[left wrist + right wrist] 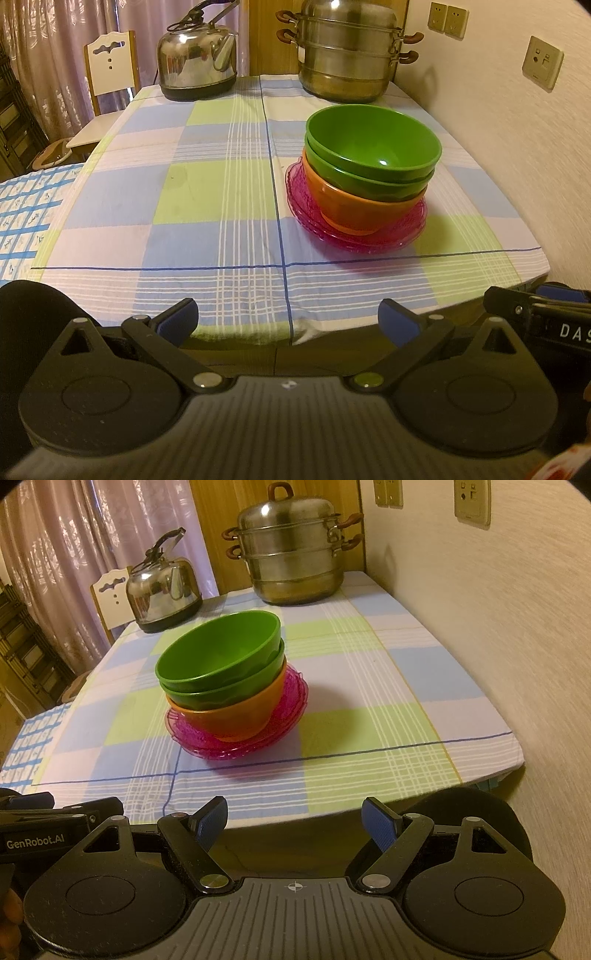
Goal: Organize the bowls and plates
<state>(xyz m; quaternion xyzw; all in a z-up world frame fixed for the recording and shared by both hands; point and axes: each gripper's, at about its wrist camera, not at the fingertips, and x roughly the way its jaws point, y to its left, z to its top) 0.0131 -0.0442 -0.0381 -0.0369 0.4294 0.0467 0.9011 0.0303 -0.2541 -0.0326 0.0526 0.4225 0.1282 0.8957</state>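
Observation:
Two green bowls (pixel 373 147) sit nested inside an orange bowl (pixel 354 210), which stands on stacked pink plates (pixel 402 232) on the checked tablecloth (pixel 207 192). The same stack shows in the right wrist view: green bowls (pixel 218 653), orange bowl (pixel 232 716), pink plates (pixel 291 698). My left gripper (pixel 288 321) is open and empty at the table's near edge, well short of the stack. My right gripper (pixel 295 821) is open and empty, also back at the near edge.
A steel kettle (pixel 197 55) and a tiered steel steamer pot (pixel 347 51) stand at the table's far end. A wall (pixel 517 147) runs along the right side. A white chair (pixel 110 66) stands at the far left. The right gripper's body (pixel 554 325) shows low right.

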